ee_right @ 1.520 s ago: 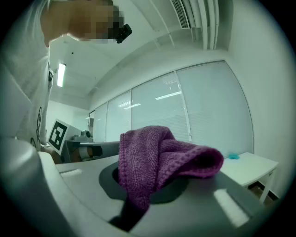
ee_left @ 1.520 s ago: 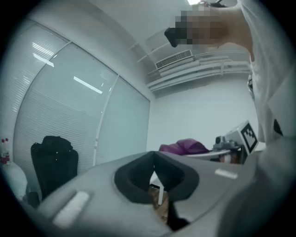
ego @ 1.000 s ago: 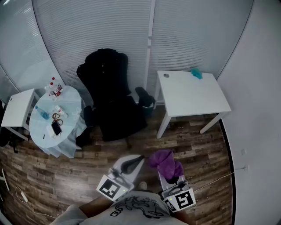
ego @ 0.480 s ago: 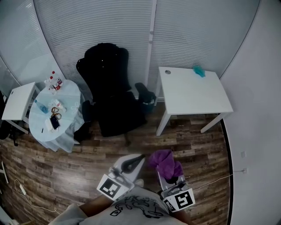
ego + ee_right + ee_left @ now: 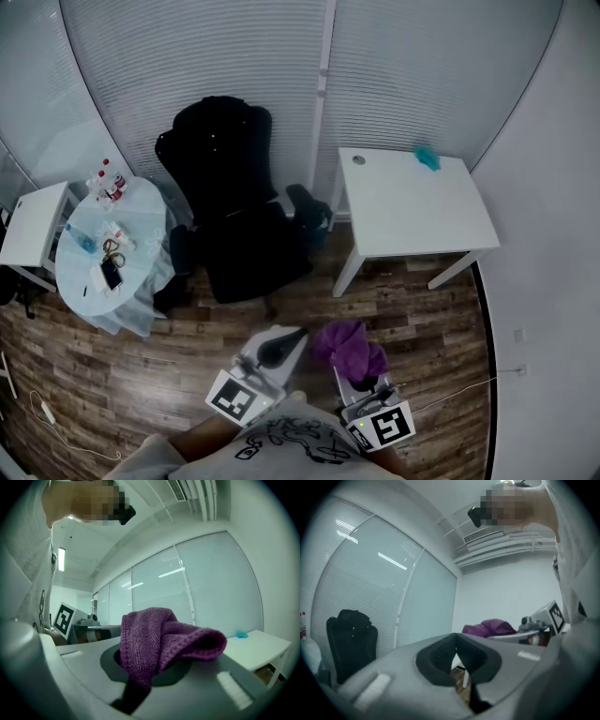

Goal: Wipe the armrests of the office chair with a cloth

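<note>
A black office chair (image 5: 234, 202) stands by the blinds at centre, seen small at the left edge in the left gripper view (image 5: 350, 644); its right armrest (image 5: 307, 204) faces the white desk, its left armrest (image 5: 180, 251) faces the round table. My right gripper (image 5: 366, 380) is shut on a purple cloth (image 5: 349, 347), which bunches over the jaws in the right gripper view (image 5: 159, 641). The left gripper (image 5: 281, 345) is shut with nothing in it (image 5: 457, 656). Both are held low, well short of the chair.
A white desk (image 5: 412, 202) with a teal object (image 5: 425, 157) stands right of the chair. A round glass table (image 5: 108, 248) with bottles, a phone and clutter sits left, beside a small white table (image 5: 33, 225). Wood floor lies between me and the chair.
The view has shifted slightly, with the chair and tables drifting left. Both grippers stay in the same place with the cloth still held.
</note>
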